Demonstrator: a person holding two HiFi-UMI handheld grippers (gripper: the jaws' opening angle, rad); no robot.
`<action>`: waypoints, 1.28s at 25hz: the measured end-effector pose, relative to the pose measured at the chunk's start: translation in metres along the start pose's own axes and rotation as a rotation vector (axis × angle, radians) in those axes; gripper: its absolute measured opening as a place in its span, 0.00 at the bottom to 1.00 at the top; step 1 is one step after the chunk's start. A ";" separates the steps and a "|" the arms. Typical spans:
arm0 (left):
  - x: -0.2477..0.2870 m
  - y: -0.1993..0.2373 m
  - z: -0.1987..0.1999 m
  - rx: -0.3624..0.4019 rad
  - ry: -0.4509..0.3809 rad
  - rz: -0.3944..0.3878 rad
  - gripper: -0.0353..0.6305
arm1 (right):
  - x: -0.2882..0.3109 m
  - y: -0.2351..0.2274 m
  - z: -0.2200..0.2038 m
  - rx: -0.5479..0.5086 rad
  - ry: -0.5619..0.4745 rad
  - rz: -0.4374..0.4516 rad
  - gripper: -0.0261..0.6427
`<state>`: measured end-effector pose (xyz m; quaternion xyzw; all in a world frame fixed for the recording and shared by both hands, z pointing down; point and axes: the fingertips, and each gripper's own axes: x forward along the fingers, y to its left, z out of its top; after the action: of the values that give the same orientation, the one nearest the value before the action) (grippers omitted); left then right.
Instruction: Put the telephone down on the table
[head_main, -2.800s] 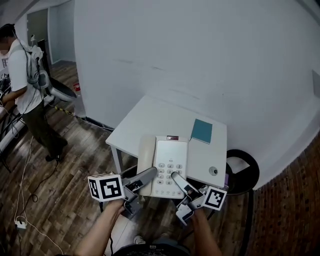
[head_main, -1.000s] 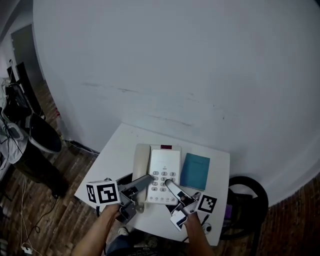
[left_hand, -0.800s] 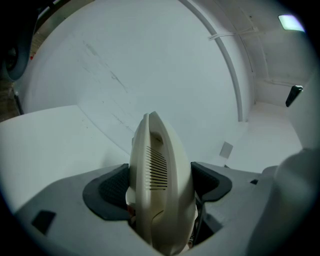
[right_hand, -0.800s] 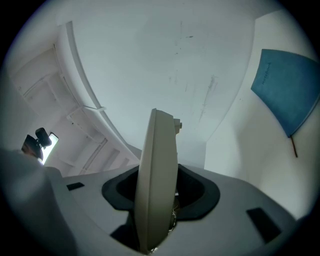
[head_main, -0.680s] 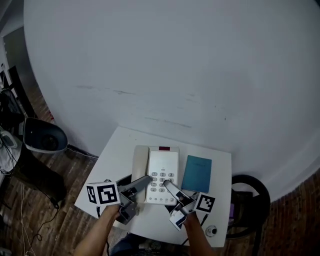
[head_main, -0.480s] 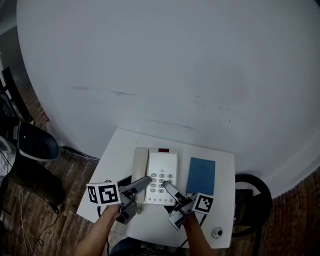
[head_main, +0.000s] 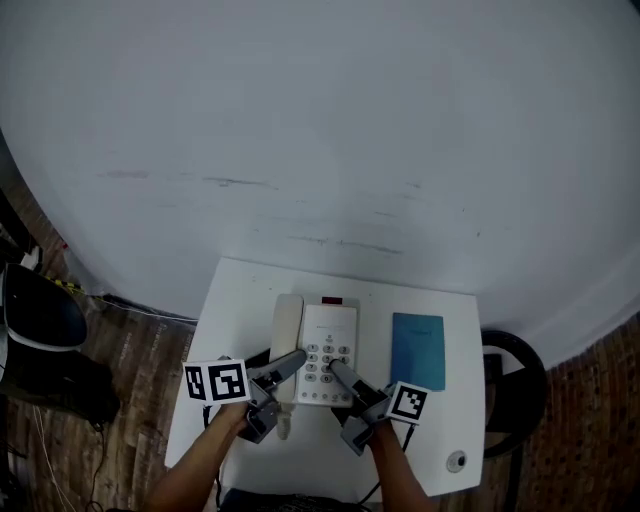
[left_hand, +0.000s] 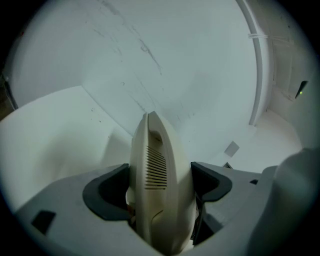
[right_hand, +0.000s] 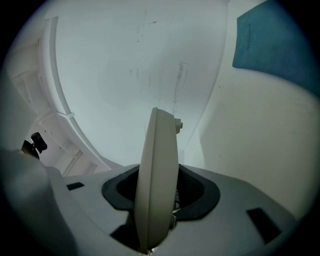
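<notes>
A cream telephone (head_main: 322, 345), handset on its left and keypad in the middle, is held by its near edge just over the white table (head_main: 238, 300); I cannot tell whether it touches the top. My left gripper (head_main: 290, 364) is shut on the near left corner by the handset (left_hand: 159, 175). My right gripper (head_main: 338, 372) is shut on the near right edge (right_hand: 157, 180). In both gripper views the dark pads press on the telephone's thin cream edge.
A blue notebook (head_main: 417, 350) lies on the table just right of the telephone, also seen in the right gripper view (right_hand: 275, 45). A small round object (head_main: 456, 461) sits near the front right corner. A black round seat (head_main: 515, 385) stands right of the table; a white wall is behind.
Both grippers have carried the telephone forward and down over the middle of the table. The grip on it is unchanged.
</notes>
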<state>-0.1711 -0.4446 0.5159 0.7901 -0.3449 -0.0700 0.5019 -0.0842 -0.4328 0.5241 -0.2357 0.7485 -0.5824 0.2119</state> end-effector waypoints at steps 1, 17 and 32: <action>0.005 0.006 0.001 -0.009 0.016 -0.004 0.62 | 0.002 -0.007 0.002 0.002 -0.009 -0.014 0.31; 0.066 0.081 -0.011 -0.142 0.154 0.010 0.62 | 0.011 -0.093 0.024 0.083 -0.060 -0.188 0.31; 0.075 0.089 -0.019 -0.104 0.116 0.019 0.62 | 0.010 -0.110 0.028 -0.068 -0.027 -0.349 0.34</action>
<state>-0.1486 -0.4994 0.6175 0.7622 -0.3188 -0.0372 0.5622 -0.0636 -0.4835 0.6239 -0.3768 0.7127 -0.5815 0.1094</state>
